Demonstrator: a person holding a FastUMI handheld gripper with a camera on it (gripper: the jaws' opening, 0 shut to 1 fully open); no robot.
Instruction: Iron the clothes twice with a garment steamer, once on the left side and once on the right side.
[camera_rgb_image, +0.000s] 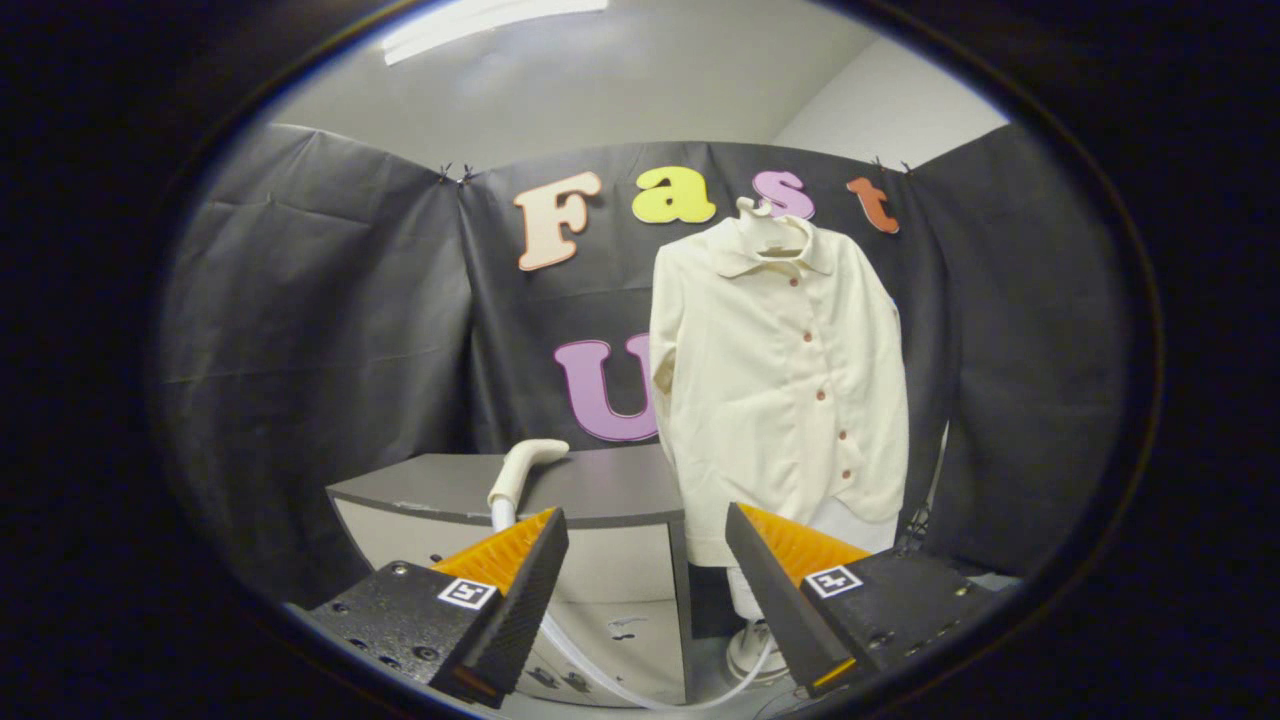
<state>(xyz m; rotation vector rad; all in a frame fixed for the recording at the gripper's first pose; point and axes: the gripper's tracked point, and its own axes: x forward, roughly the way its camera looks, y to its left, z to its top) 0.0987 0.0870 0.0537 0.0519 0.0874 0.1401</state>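
A cream-white, long-sleeved button-up shirt is seen hanging on a pale hanger against the black cloth wall of the booth, its collar at the top and a row of small brown buttons running down its front. The shirt hangs well beyond the gripper, slightly toward the right finger's side, and its hem falls just above the tip of that finger. The two fingers are held spread wide apart, with nothing between them and nothing touched by either. To the left of the shirt a grey-topped cabinet with pale front panels is placed against the cloth wall. The curved cream-white nozzle handle of the garment steamer is seen rising in front of the cabinet's top, just beyond the tip of the left finger — whether it leans on the cabinet or stands on its own cannot be told. From the handle a translucent white hose is led down between the fingers and swept across to a round white base on the floor, partly hidden behind the right finger, below the shirt. Above the cloth, a plain pale wall and a ceiling light strip are visible.
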